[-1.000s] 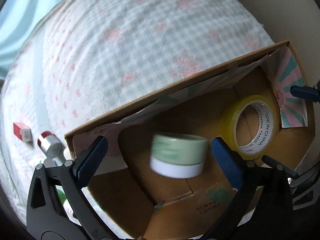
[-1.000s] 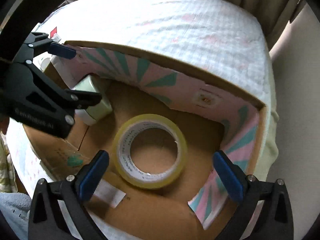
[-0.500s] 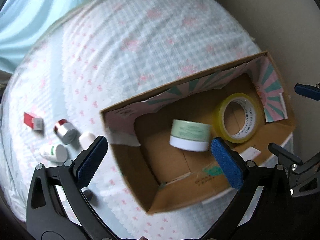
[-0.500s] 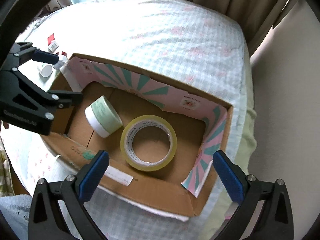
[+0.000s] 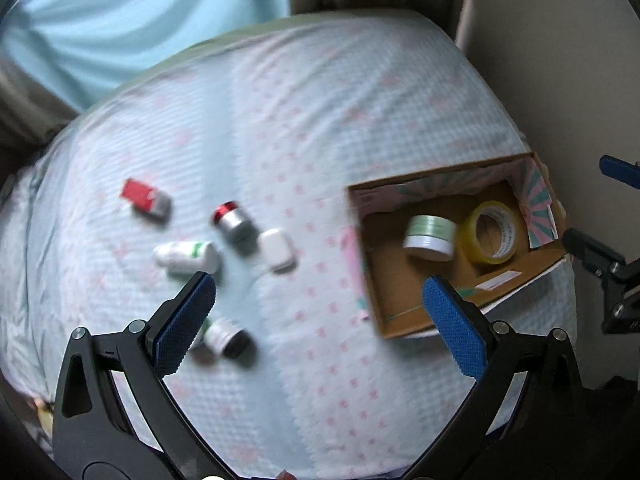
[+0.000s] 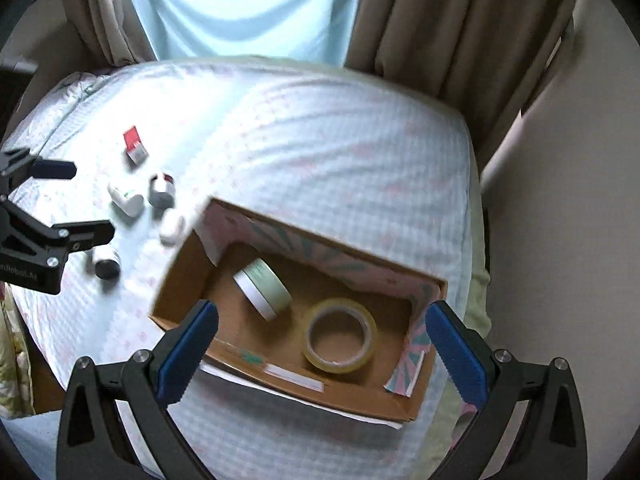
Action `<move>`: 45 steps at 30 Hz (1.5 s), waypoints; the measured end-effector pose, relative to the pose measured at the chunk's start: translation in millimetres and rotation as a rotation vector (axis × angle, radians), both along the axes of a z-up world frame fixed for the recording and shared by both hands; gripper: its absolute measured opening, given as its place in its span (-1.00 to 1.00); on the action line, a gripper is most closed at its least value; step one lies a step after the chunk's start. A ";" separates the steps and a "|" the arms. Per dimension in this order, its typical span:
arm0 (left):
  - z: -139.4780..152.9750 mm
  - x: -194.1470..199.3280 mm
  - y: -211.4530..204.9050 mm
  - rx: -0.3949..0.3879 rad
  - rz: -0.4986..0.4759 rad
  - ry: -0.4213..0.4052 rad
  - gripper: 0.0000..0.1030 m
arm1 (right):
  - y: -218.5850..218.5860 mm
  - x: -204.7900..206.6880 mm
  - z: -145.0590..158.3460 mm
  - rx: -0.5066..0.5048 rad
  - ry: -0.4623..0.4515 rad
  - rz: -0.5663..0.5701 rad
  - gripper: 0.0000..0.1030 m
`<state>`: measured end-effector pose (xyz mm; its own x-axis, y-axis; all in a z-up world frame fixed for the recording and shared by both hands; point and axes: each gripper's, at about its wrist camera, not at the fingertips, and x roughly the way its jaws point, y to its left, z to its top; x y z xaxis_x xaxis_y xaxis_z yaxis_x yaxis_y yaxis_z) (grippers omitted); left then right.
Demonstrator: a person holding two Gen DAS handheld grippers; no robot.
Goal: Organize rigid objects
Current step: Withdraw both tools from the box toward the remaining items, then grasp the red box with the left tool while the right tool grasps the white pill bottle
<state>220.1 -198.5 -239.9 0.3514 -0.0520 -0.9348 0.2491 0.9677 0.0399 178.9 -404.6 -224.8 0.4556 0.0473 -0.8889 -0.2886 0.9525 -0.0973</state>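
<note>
A cardboard box (image 6: 182,272) (image 5: 366,240) sits on the bed, holding a green-and-white jar (image 6: 262,288) (image 5: 430,234) and a yellow tape roll (image 6: 340,334) (image 5: 490,238). Left of the box lie several small items: a red-and-white packet (image 5: 146,200) (image 6: 134,146), a silver can with a red end (image 5: 234,224) (image 6: 162,190), a white bottle with green print (image 5: 186,258) (image 6: 124,200), a white case (image 5: 276,250) (image 6: 172,228) and a dark-capped bottle (image 5: 226,338) (image 6: 106,262). My left gripper (image 5: 320,324) is open and empty high above the bed. My right gripper (image 6: 322,350) is open and empty above the box.
The bed cover (image 6: 320,152) is pale blue check with pink print. Curtains (image 6: 440,20) hang behind the bed. A wall (image 6: 560,200) runs close along the right side of the bed and box.
Both grippers have risen up and away from the box. The left view has swung left, bringing the loose items on the bed into sight. The jar now rests in the box.
</note>
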 end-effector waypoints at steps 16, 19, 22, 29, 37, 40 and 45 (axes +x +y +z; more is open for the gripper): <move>43.5 -12.9 229.3 -0.069 0.079 -0.070 1.00 | 185.1 -22.4 57.6 0.062 -0.078 0.020 1.00; 43.3 1.6 268.8 -0.077 0.039 -0.074 1.00 | 220.6 -16.0 53.1 0.062 -0.068 0.025 1.00; 39.2 20.7 296.8 -0.064 -0.014 -0.073 1.00 | 252.1 -5.8 44.9 0.063 -0.051 0.015 1.00; 14.6 77.1 342.5 -0.048 -0.067 -0.034 1.00 | 311.1 18.6 21.2 0.036 -0.014 0.027 1.00; -38.3 143.1 364.6 -0.193 0.125 0.093 1.00 | 344.9 61.3 -17.6 0.005 0.042 0.083 1.00; -60.2 162.6 362.5 -0.238 0.205 0.137 1.00 | 352.7 78.1 -36.3 -0.011 0.064 0.134 1.00; -106.4 201.8 359.3 -0.303 0.367 0.227 1.00 | 368.9 105.0 -80.9 -0.068 0.118 0.288 1.00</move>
